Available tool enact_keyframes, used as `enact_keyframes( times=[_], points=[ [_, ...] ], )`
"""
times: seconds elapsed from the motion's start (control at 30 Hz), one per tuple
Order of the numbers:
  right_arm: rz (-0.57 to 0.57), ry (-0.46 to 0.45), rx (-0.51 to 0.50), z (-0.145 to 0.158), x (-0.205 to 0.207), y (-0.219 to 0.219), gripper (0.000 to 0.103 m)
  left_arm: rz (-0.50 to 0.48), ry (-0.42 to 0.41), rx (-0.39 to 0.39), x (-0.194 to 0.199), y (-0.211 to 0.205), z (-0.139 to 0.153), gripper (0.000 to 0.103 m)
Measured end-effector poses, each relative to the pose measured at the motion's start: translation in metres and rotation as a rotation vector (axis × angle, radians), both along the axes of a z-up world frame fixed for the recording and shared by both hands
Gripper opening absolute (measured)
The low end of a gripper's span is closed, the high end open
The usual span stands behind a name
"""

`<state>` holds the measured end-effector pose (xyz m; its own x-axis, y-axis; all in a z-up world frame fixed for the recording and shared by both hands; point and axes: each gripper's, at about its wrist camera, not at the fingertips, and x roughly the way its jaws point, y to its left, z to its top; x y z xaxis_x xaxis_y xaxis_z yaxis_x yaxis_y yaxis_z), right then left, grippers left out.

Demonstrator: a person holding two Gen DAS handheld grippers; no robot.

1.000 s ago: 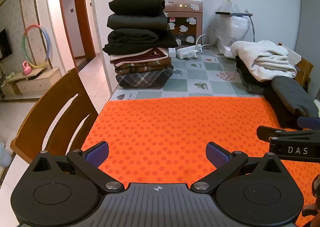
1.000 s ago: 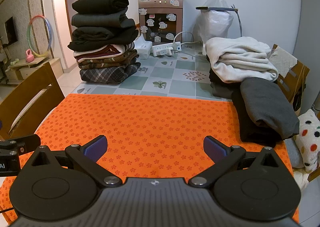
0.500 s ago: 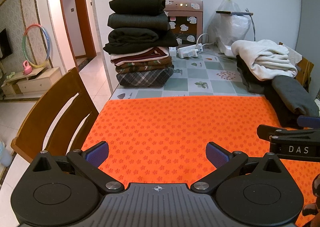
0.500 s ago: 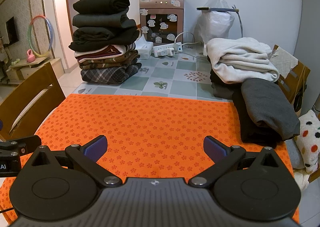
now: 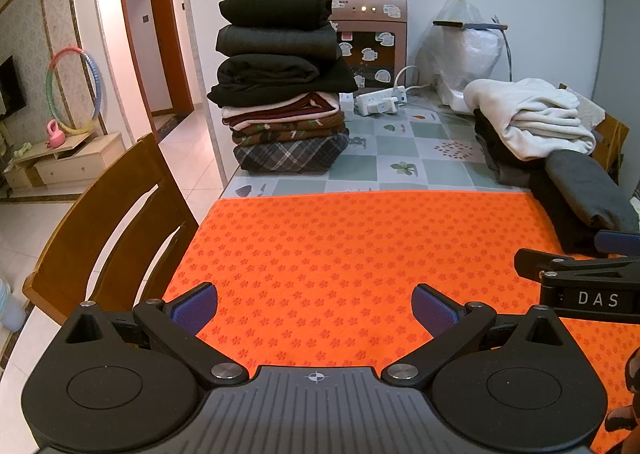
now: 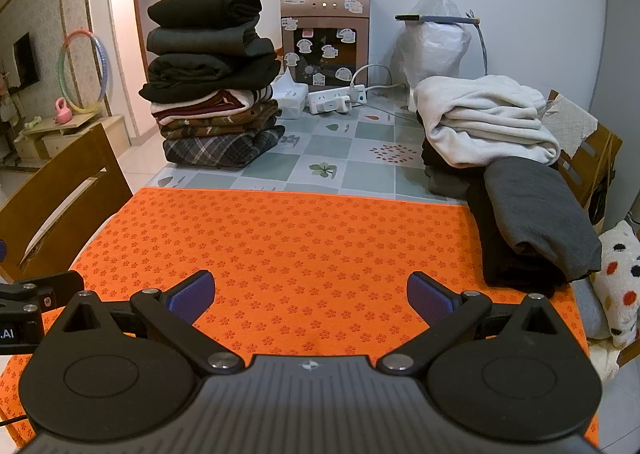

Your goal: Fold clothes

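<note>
Both the left hand-held gripper (image 5: 314, 304) and right hand-held gripper (image 6: 310, 292) hang wide open, empty; orange flower-print mat (image 6: 304, 250) bare. Grabbing from the loose dark-and-cream clothes heap (image 6: 516, 189) far right could drag neighbours off the table (image 6: 340, 161).

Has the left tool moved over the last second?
No. The left tool sits the same against the orange mat's far edge and the folded stack.

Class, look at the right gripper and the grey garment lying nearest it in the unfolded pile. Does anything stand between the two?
Nothing visible does. The right gripper is open above bare orange mat; the grey garment lies at the mat's right edge, ahead and to the right.
</note>
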<state>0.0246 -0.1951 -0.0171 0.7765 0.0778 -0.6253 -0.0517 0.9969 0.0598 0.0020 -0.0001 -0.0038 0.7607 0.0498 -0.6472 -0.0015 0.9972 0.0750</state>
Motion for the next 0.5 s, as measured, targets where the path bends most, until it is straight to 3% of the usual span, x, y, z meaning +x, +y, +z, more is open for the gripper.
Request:
enact_keyframes(
  times=[0.5],
  points=[
    [0.0,0.003,-0.003,-0.0006,-0.0011,-0.0003,0.103,-0.005,0.006,0.003,-0.0008,-0.0013,0.0008,0.103]
  ],
)
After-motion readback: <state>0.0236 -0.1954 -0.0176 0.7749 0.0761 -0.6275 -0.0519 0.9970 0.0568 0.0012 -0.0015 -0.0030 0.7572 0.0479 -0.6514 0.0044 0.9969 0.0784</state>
